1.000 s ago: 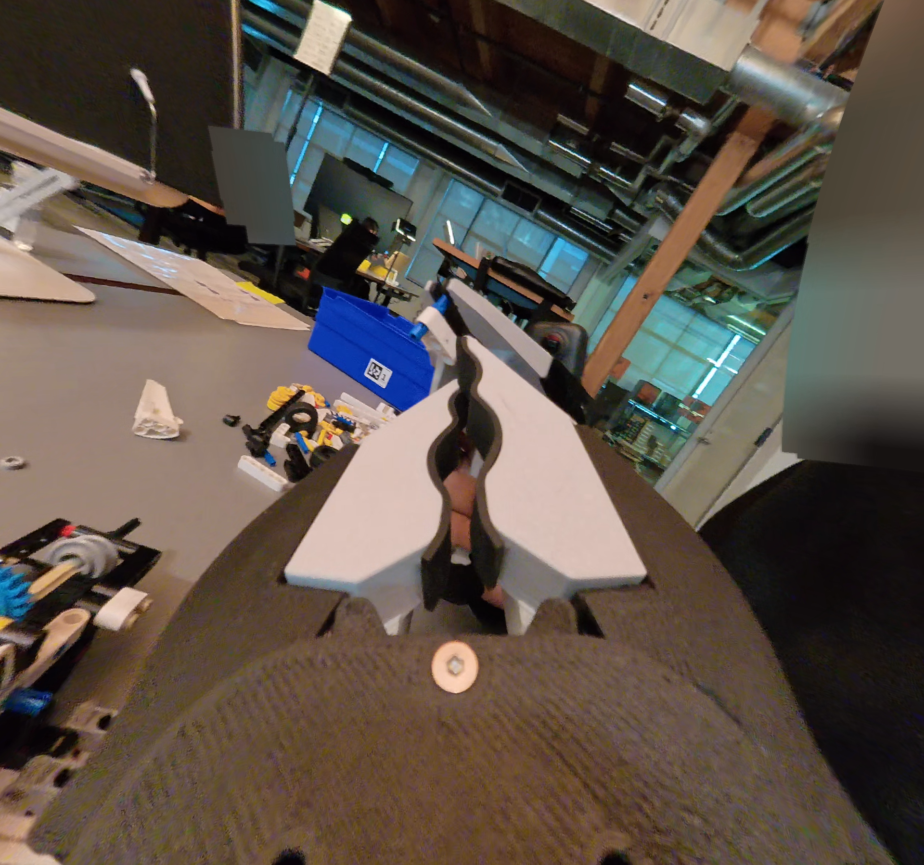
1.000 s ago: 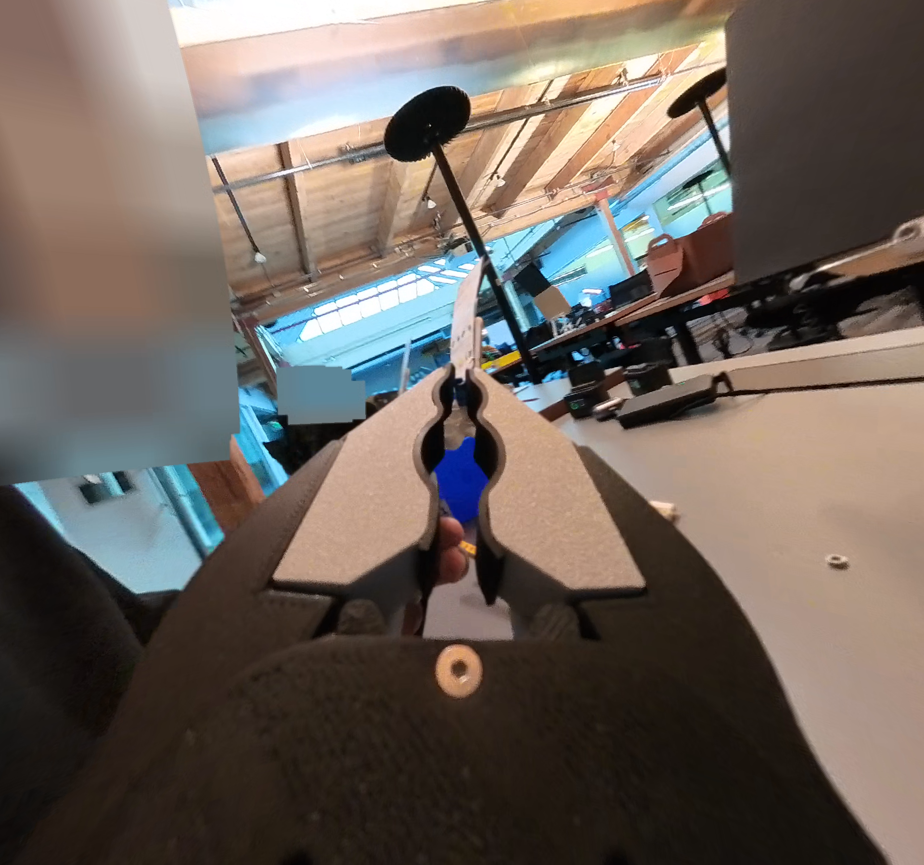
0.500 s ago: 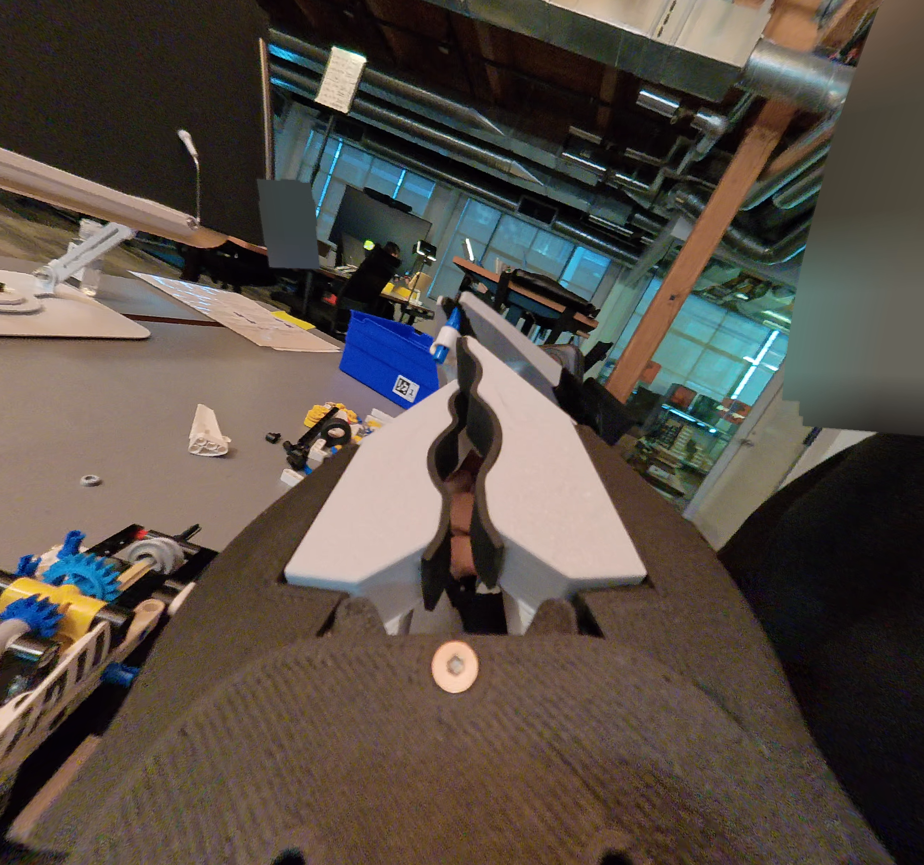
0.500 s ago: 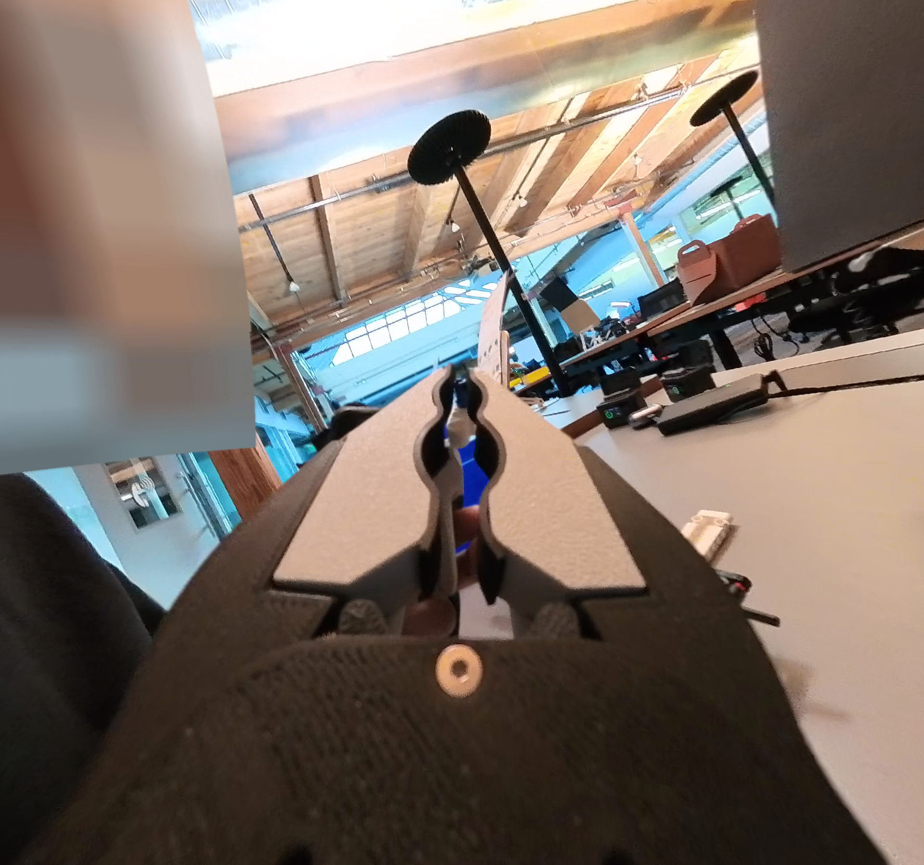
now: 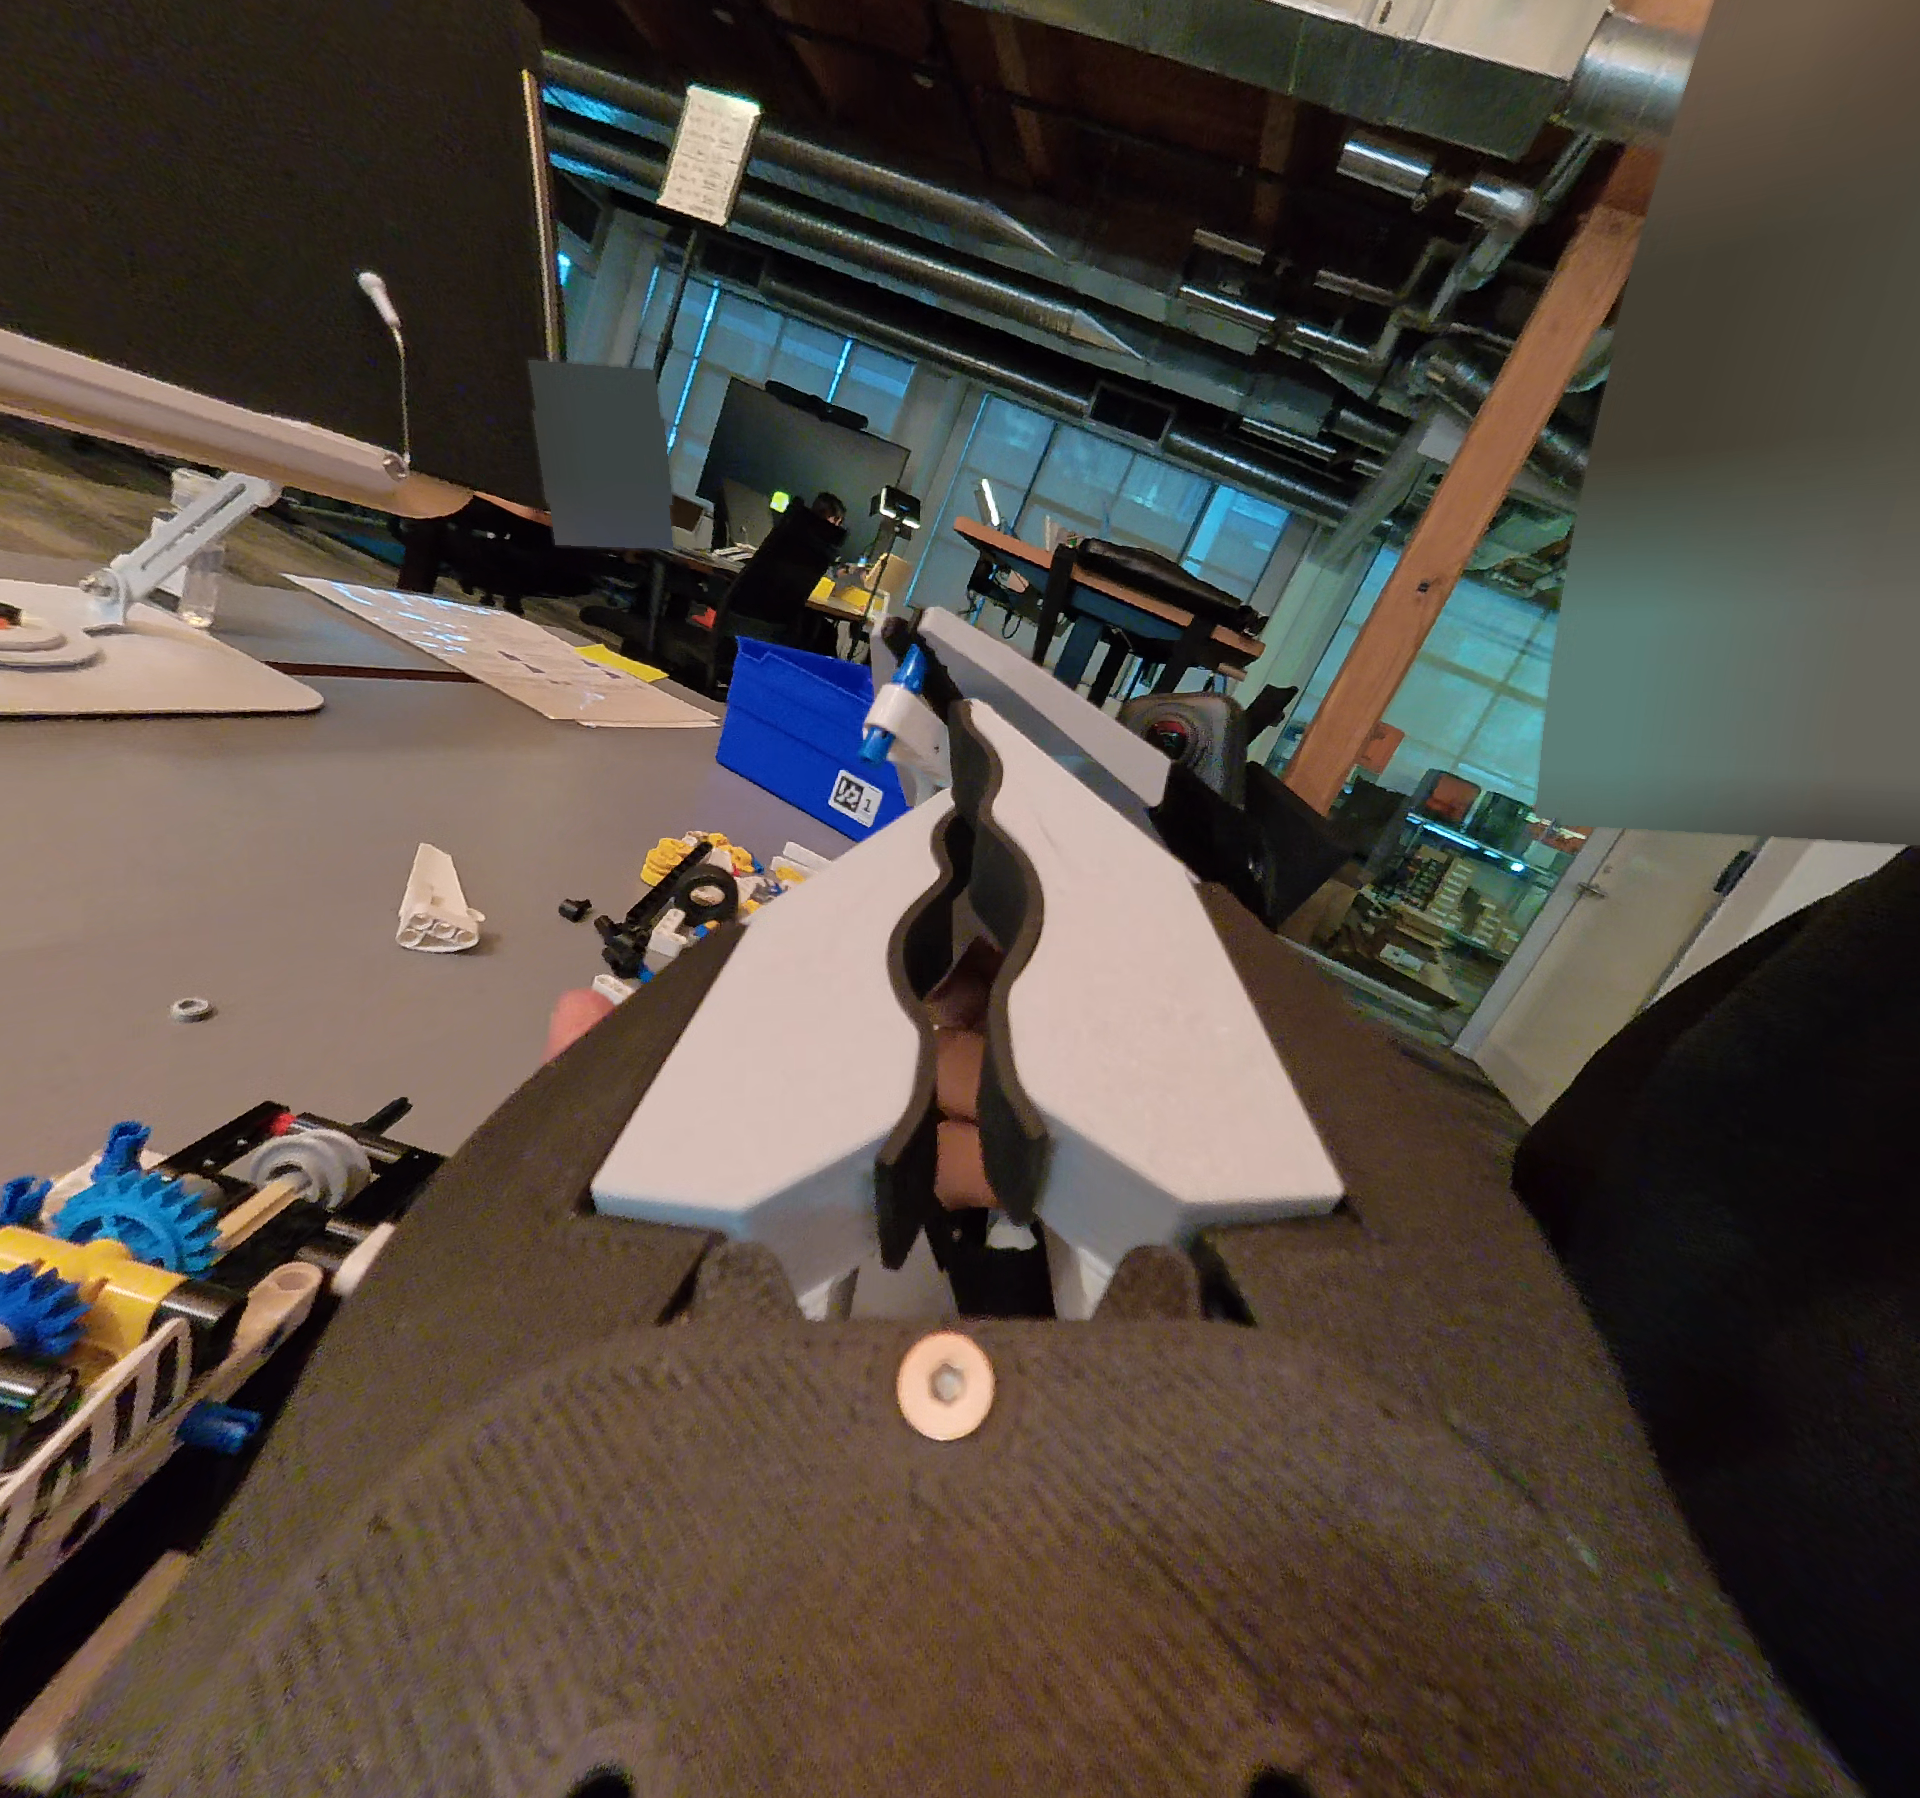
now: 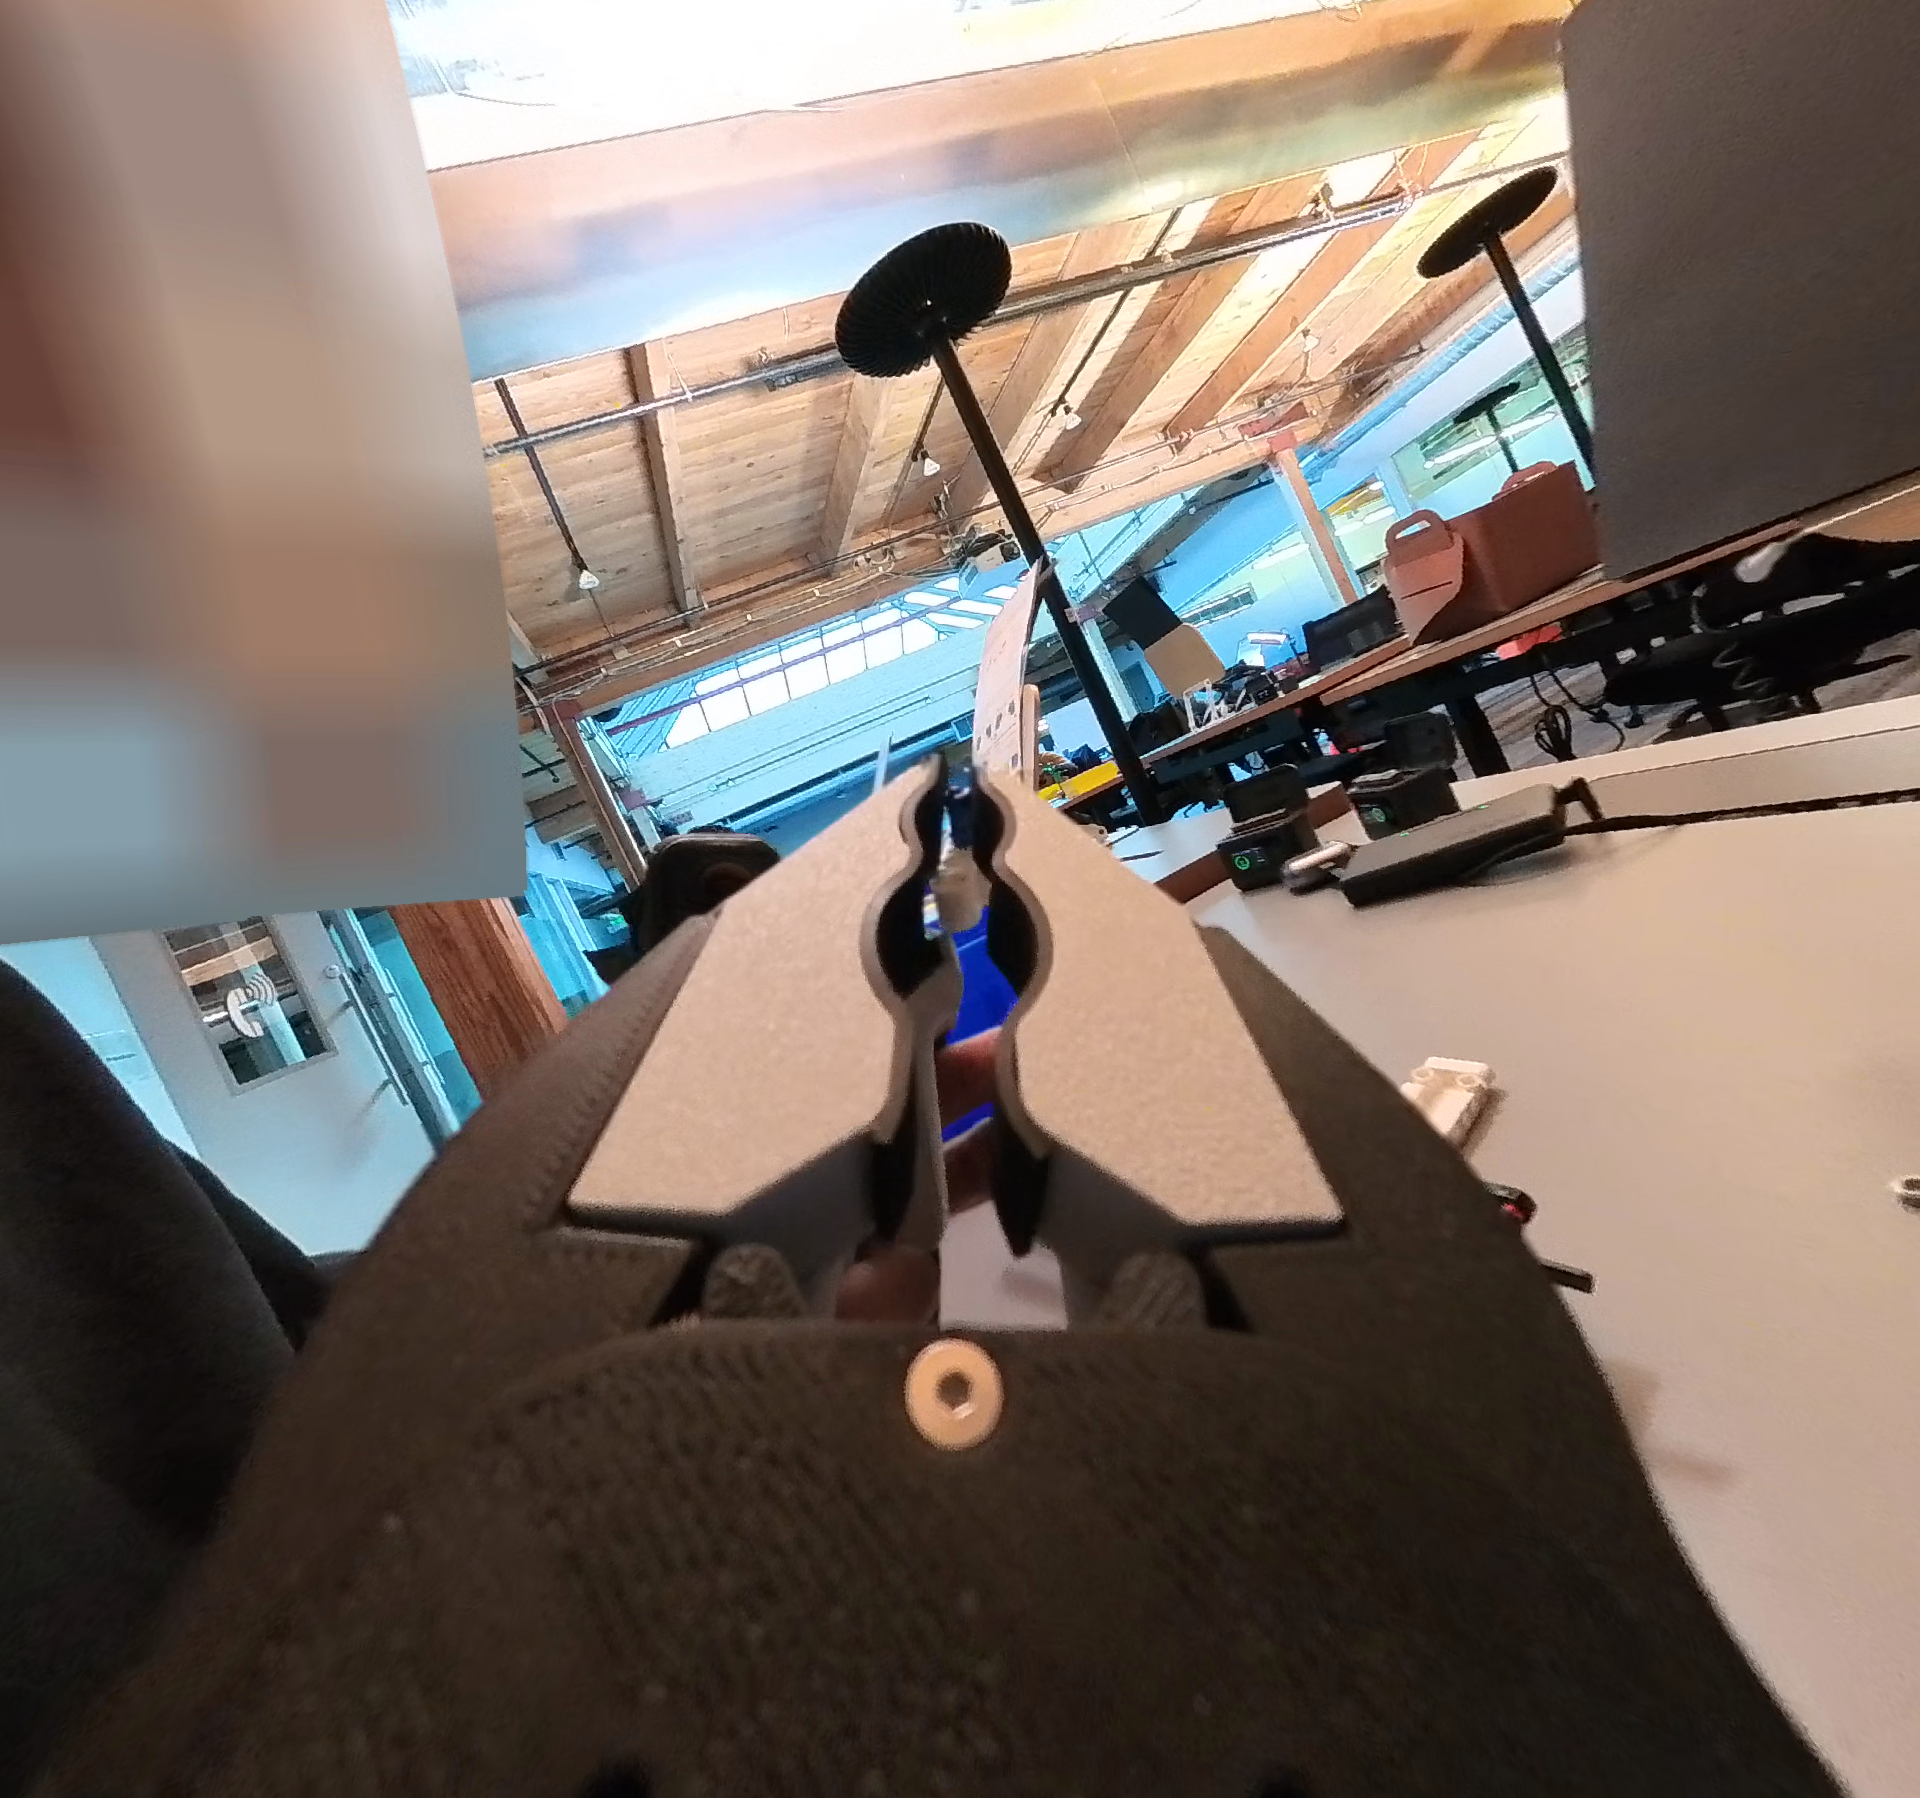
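Observation:
My left gripper [image 5: 961, 720] is shut, and a small white connector piece [image 5: 906, 718] sticks out from its tips to the left. A blue pin [image 5: 891, 704] runs through the end of that piece. My right gripper [image 5: 899, 631] comes in from behind, tip to tip with the left, shut on the upper end of the pin. In the right wrist view my right gripper [image 6: 961, 784] is shut with the blue pin [image 6: 963, 803] between its tips and the white piece [image 6: 958, 886] just beyond. Both are held in the air above the grey table [image 5: 260, 844].
A blue bin [image 5: 795, 730] stands behind a pile of loose parts [image 5: 696, 891]. A white panel piece [image 5: 436, 901] and a grey ring [image 5: 190, 1008] lie on the table. A built frame with blue gears [image 5: 135, 1239] is at lower left. Black devices [image 6: 1455, 839] lie far right. Less than 4 cm separates the two grippers' tips.
Both grippers have stayed shut and tip to tip on the white piece and blue pin. They have swung together, so the table and the geared frame have shifted in both views.

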`<state>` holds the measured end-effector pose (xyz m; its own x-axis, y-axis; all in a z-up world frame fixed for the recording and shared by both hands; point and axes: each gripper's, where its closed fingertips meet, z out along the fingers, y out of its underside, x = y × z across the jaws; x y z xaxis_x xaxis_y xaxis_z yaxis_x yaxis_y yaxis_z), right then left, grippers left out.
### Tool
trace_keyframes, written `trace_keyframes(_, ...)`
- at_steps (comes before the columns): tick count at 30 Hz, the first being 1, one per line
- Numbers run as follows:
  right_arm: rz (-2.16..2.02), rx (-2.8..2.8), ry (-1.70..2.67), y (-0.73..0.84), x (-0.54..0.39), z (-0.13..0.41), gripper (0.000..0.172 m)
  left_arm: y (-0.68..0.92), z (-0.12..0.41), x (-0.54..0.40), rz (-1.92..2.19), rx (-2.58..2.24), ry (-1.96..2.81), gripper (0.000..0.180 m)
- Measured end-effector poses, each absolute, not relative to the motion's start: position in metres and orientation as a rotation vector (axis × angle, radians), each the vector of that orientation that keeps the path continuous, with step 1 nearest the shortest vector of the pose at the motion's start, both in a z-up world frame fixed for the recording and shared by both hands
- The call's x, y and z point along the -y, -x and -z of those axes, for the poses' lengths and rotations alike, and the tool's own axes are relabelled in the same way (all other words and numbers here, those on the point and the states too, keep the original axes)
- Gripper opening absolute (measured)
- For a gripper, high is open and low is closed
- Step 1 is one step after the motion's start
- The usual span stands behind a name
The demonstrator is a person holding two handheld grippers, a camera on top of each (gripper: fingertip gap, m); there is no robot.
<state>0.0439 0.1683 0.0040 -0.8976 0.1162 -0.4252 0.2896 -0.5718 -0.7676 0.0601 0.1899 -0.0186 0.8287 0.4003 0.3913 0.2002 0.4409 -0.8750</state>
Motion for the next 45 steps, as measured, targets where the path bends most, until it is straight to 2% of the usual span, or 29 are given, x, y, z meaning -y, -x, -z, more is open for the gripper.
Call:
trace_keyframes(9,2.653,-1.465,-0.695,-0.040,-0.172,-0.004,0.002,-0.056,0.022,-0.185,-0.395,0.626,1.225,0.000)
trace_keyframes(19,2.710,-1.452,-0.721,-0.034,-0.189,-0.010,0.001,-0.062,0.030,-0.201,-0.182,0.633,1.270,0.000)
trace_keyframes(28,2.736,-1.447,-0.752,-0.027,-0.202,-0.010,0.002,-0.048,0.038,-0.201,-0.151,0.749,1.259,0.000)
trace_keyframes(45,2.742,-1.465,-0.806,-0.019,-0.215,-0.007,0.001,-0.077,0.027,-0.209,-0.067,0.478,1.339,0.000)
